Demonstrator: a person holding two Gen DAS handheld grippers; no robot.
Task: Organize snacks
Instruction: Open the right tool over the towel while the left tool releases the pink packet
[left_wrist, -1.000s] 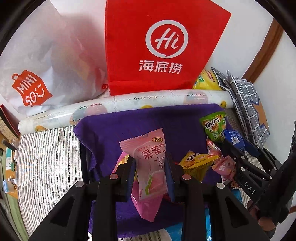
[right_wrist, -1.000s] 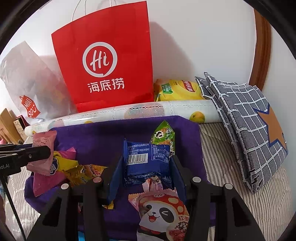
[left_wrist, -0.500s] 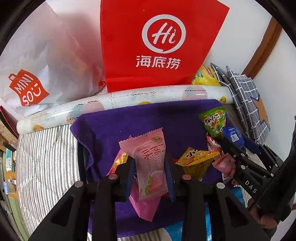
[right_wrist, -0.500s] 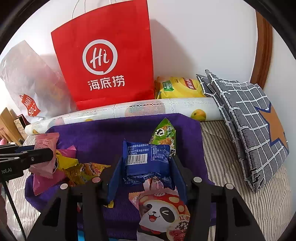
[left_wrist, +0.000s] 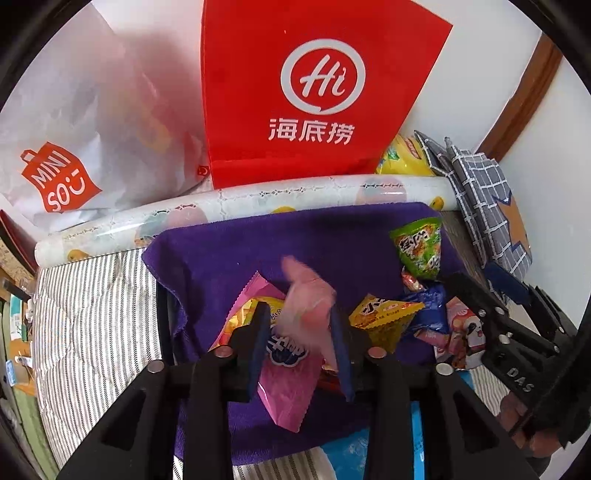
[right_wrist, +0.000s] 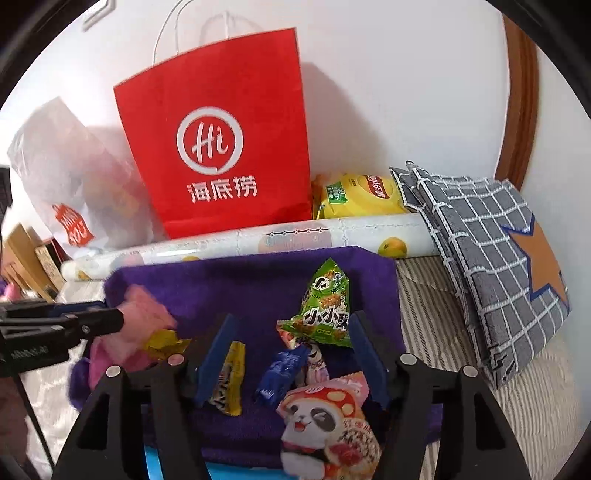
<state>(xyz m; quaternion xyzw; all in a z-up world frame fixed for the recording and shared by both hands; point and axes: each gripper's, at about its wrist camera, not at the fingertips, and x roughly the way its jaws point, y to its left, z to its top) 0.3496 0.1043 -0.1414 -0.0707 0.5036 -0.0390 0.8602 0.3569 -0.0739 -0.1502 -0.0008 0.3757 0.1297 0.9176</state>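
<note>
Panda snack before right tool

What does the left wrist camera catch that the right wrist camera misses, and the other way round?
Only the left view shows the full Miniso logo on the white bag and the left gripper open around a blurred pink snack packet.

Only the right view shows the red bag's white handles and the whole panda snack packet.

Both show the red Haidilao bag, purple towel and green snack packet.
</note>
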